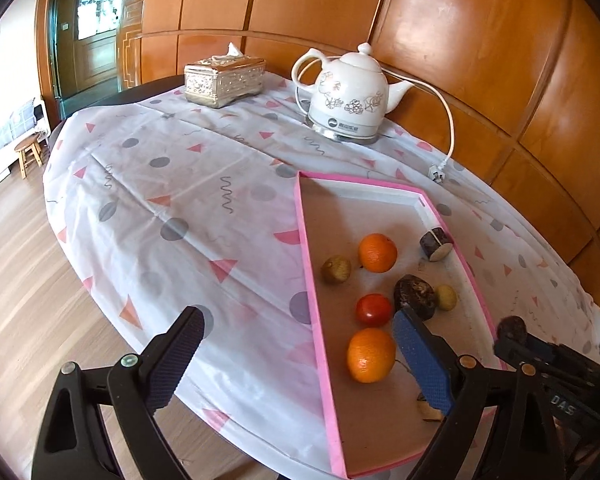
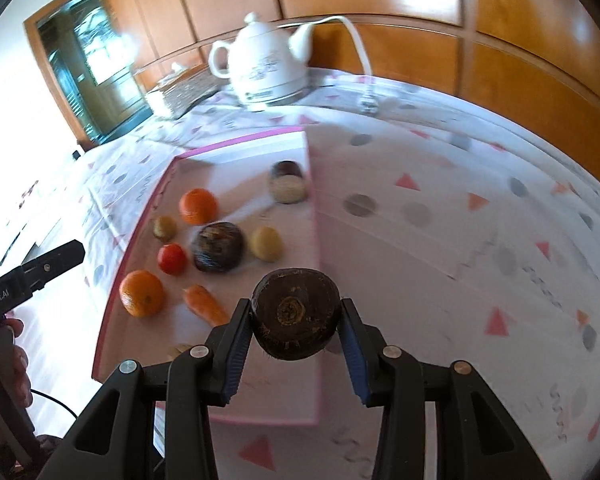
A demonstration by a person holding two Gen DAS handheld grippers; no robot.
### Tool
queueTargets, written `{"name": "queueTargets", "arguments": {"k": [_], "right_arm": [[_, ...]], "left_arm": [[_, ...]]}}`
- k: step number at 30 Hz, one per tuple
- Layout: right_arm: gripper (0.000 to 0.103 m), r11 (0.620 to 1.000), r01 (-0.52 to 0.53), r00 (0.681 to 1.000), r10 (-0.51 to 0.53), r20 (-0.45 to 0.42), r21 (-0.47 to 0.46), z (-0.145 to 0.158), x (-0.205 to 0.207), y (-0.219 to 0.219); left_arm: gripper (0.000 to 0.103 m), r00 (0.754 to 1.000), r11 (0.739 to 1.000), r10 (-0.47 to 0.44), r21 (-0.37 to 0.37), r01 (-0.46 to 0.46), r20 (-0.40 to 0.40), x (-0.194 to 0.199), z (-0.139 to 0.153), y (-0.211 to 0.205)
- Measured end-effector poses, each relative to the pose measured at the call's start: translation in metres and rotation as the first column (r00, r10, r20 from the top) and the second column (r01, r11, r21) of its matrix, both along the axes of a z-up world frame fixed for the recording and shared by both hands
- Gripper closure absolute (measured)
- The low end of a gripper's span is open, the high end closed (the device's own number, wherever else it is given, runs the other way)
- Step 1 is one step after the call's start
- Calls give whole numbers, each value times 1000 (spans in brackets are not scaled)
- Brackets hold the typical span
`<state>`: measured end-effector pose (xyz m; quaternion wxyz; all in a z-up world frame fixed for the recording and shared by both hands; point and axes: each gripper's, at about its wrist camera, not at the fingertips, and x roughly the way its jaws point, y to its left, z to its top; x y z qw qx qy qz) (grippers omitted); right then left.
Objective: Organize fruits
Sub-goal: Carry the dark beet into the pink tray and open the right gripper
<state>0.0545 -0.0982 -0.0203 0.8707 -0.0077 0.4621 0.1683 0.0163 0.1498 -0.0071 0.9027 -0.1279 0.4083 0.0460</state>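
A pink-rimmed tray (image 1: 307, 240) (image 2: 236, 142) lies on the table. In it are two oranges (image 1: 371, 354) (image 1: 377, 252), a red tomato (image 1: 373, 309), a kiwi (image 1: 335, 269), a dark round fruit (image 1: 414, 294), a small yellow-green fruit (image 1: 446, 297), a cut dark piece (image 1: 436, 243) and a carrot (image 2: 204, 305). My right gripper (image 2: 296, 322) is shut on a dark brown round fruit (image 2: 296, 312), held above the tray's right edge; it also shows in the left wrist view (image 1: 512, 330). My left gripper (image 1: 300, 354) is open and empty over the tray's left rim.
A white floral kettle (image 1: 350, 96) with a cord and plug (image 1: 438, 170) stands at the back, with a silver tissue box (image 1: 224, 78) to its left. A patterned cloth (image 1: 172, 200) covers the round table. A wood-panelled wall is behind, and wooden floor lies on the left.
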Motion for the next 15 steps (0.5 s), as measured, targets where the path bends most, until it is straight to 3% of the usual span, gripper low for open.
{"name": "queueTargets", "arguments": {"k": [15], "right_arm": [[60, 995, -39, 999, 38, -16, -87, -15, 19, 33]], "left_arm": [[7, 1000, 1000, -17, 3, 17, -9, -1, -3, -4]]}}
